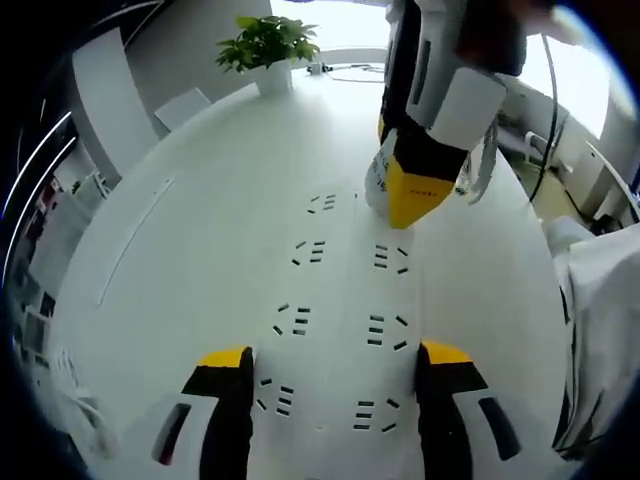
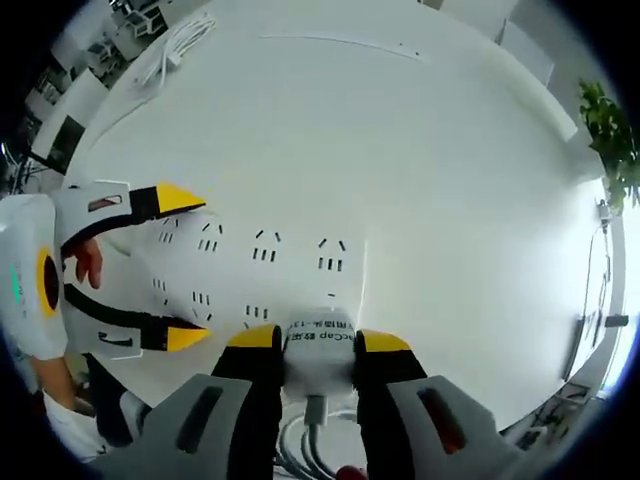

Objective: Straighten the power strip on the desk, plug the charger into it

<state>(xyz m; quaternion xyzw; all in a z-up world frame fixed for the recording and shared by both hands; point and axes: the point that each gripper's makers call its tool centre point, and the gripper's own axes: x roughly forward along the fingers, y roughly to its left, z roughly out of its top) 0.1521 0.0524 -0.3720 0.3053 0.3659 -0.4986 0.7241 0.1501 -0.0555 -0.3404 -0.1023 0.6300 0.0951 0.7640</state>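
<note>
Our right gripper [image 2: 318, 342] clamps the charger [image 2: 318, 350] above the power strip [image 2: 290, 262]; our left gripper [image 1: 335, 365], open, straddles the strip. If the prongs miss the slots, pushing can slide it askew.

I see bright, even daylight from windows [image 1: 575, 75] beyond the desk's [image 1: 200, 200] far edge, blown-out there; desk glare, soft shadows, strong fisheye bending at edges.
</note>
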